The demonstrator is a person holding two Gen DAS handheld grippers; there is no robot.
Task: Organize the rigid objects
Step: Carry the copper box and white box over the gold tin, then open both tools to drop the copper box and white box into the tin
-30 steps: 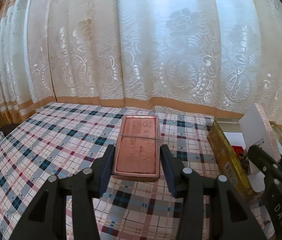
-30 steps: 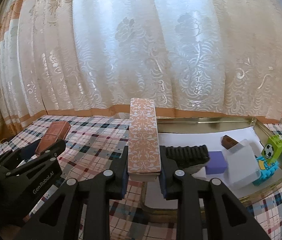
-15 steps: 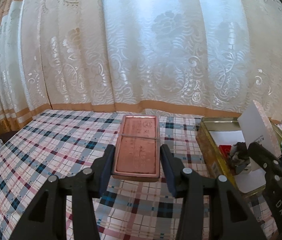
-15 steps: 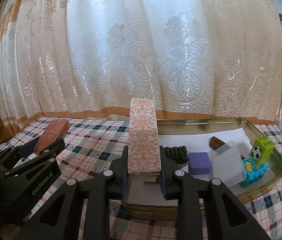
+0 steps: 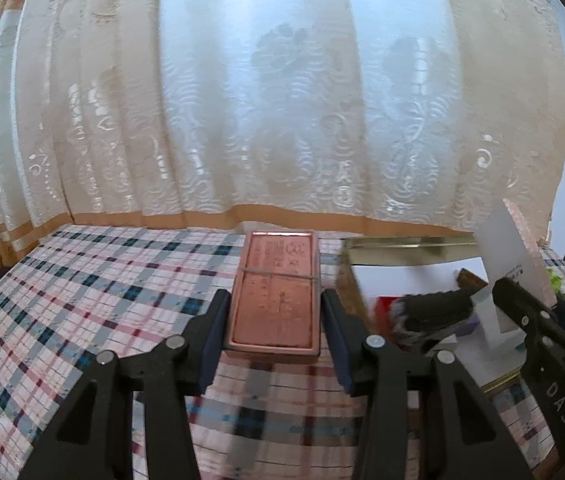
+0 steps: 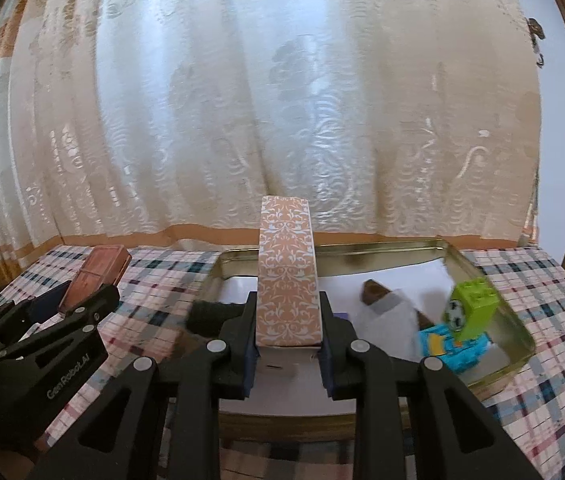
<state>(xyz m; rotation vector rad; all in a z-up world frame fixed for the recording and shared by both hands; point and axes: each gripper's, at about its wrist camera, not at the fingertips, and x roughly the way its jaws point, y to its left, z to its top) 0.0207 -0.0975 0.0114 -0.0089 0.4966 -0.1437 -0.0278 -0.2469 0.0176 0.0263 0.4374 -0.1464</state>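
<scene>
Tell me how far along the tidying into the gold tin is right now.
Partly done. Already in the gold tin: a green brick, a blue toy, a brown block and a dark object. In hand: the right gripper holds the patterned box over the tin; the left gripper grips the copper-coloured box above the checked tablecloth. Left: placing both.

Plaid-clothed table (image 5: 82, 280) (gold tin (image 6: 494, 292) atop)

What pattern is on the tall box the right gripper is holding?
White leafy swirls on peachy orange, on the tall box; best in the right wrist view.
</scene>
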